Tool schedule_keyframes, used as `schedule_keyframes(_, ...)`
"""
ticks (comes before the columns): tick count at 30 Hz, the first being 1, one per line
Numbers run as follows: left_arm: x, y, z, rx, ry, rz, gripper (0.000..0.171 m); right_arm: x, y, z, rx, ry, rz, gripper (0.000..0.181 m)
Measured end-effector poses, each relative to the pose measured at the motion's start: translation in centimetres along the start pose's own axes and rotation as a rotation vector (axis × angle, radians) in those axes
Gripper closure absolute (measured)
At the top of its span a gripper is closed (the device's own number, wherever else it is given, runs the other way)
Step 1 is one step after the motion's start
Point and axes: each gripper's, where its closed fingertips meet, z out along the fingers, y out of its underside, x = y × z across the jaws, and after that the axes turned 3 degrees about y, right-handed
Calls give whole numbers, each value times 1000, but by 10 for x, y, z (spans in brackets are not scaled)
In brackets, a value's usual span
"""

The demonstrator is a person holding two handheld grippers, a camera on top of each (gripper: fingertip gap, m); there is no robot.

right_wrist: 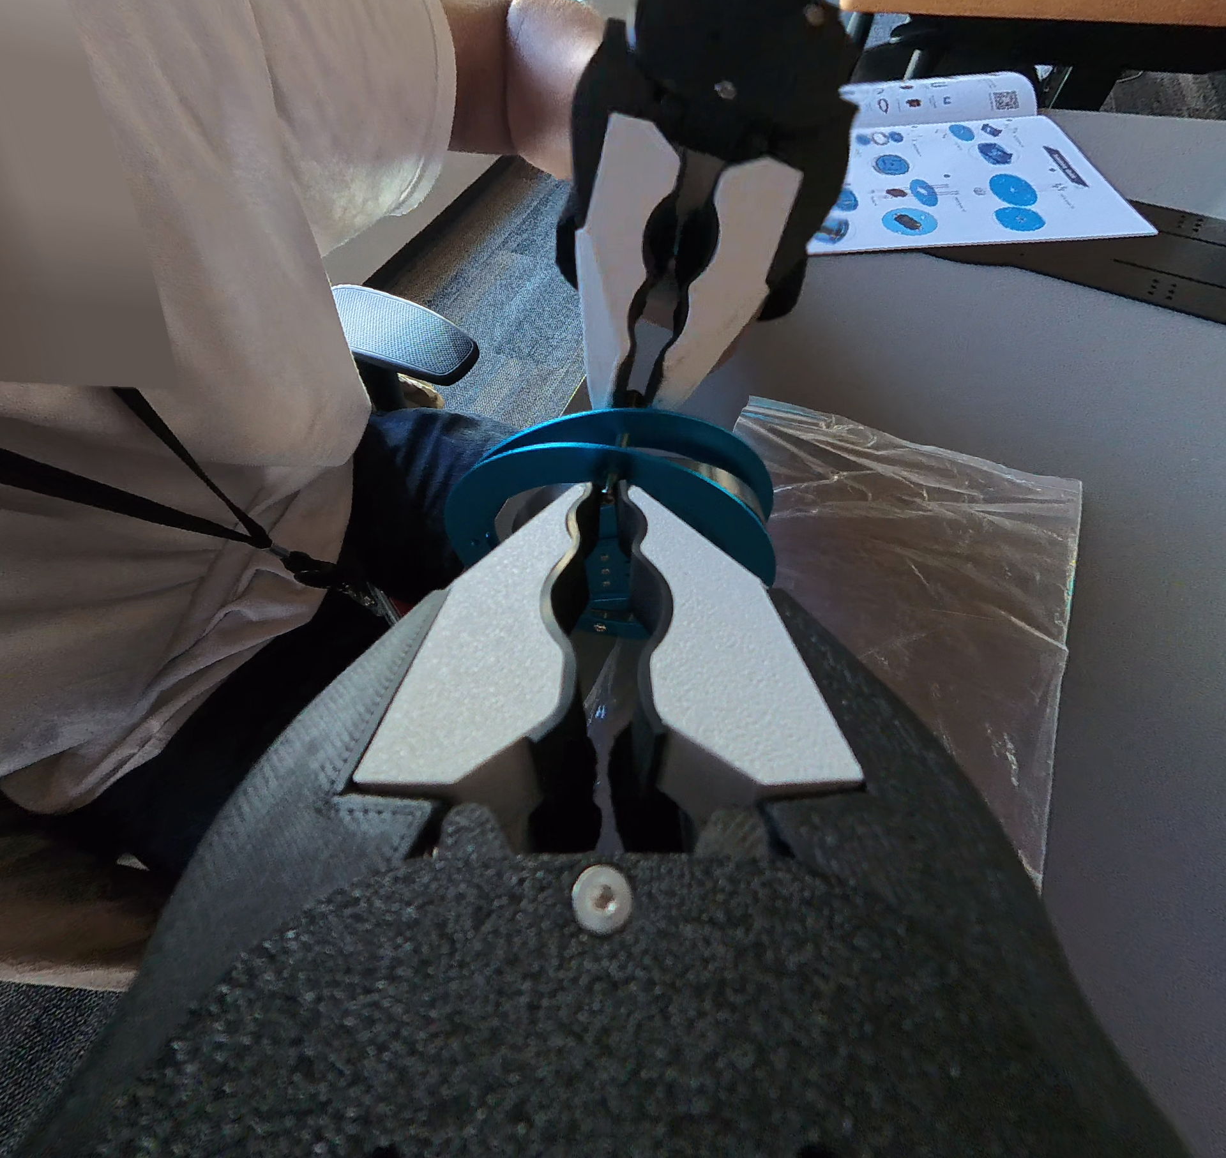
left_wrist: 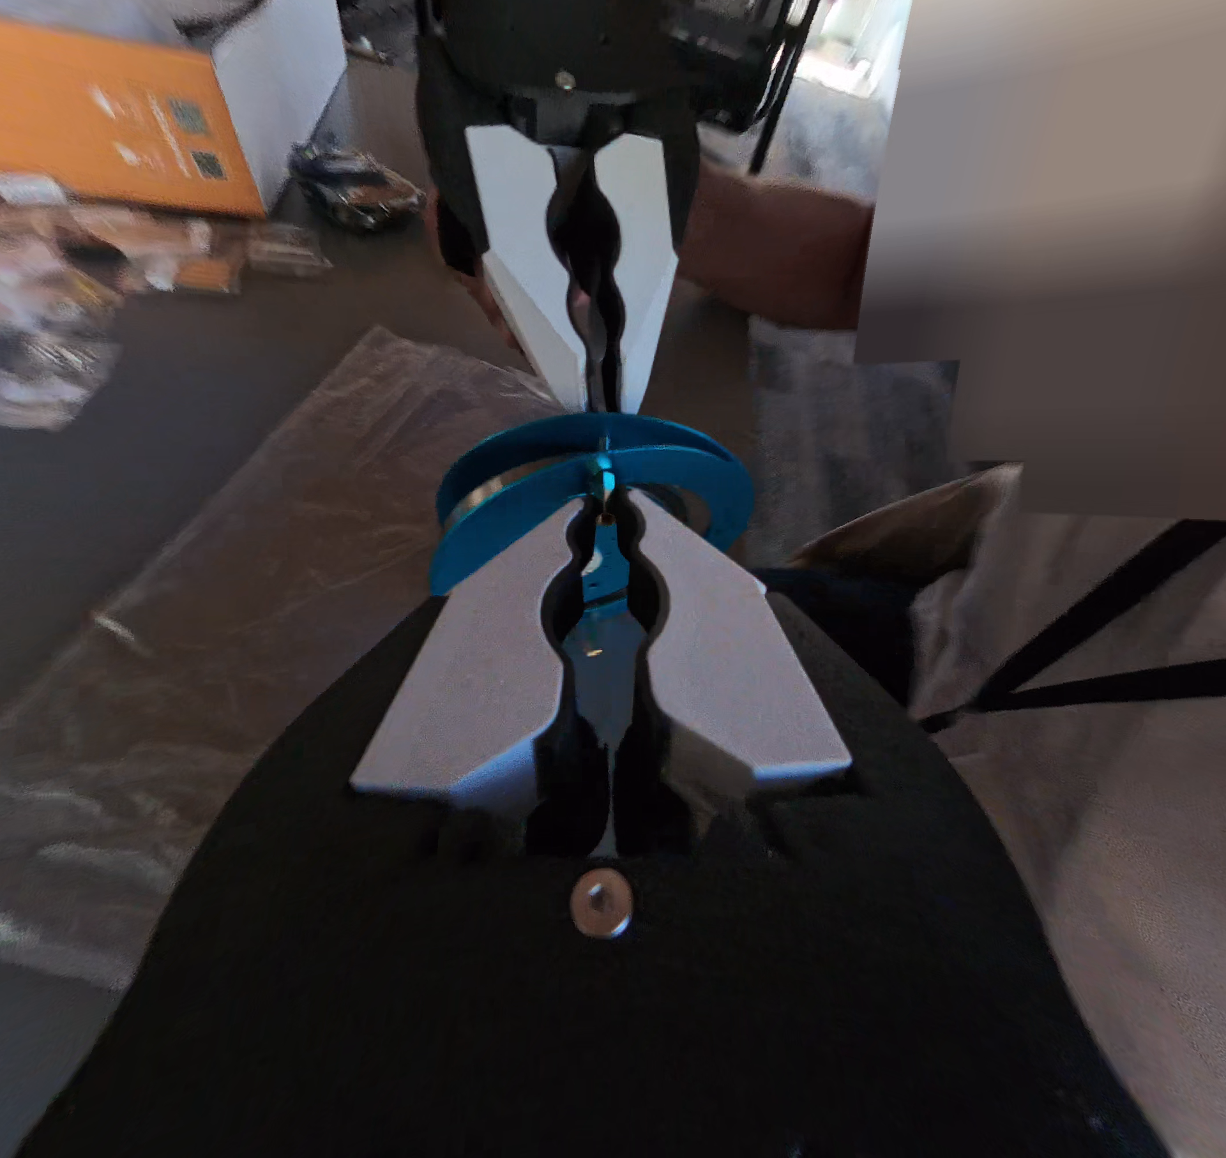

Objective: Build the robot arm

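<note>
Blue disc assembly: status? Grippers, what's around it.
Left gripper shut on blue disc assembly. Right gripper shut on it from the opposite side. Held above clear plastic bag on grey table. Nothing between them.

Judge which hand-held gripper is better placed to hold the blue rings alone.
Right, narrowly. Both clamp the blue ring assembly from opposite sides; the right hand-held gripper closes over a rim, the left hand-held gripper seems to pinch only its thin pin.
</note>
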Motion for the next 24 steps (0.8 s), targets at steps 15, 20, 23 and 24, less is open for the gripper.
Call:
schedule_keyframes(15, -18, -5, -7, -376, -825, 1663, 165, 1, 1, -1, 3, -24, 38, 178)
schedule_keyframes(20, -4, 2, -8, -141, -459, 851, 147, 2, 2, -1, -2, -10, 23, 179)
schedule_keyframes(23, 3, -5, -9, 3, -166, 278, 148, 0, 1, 0, -2, -12, 15, 179)
schedule_keyframes(24, 3, -9, -11, 36, -96, 162, 152, 0, 1, 1, -3, -13, 11, 179)
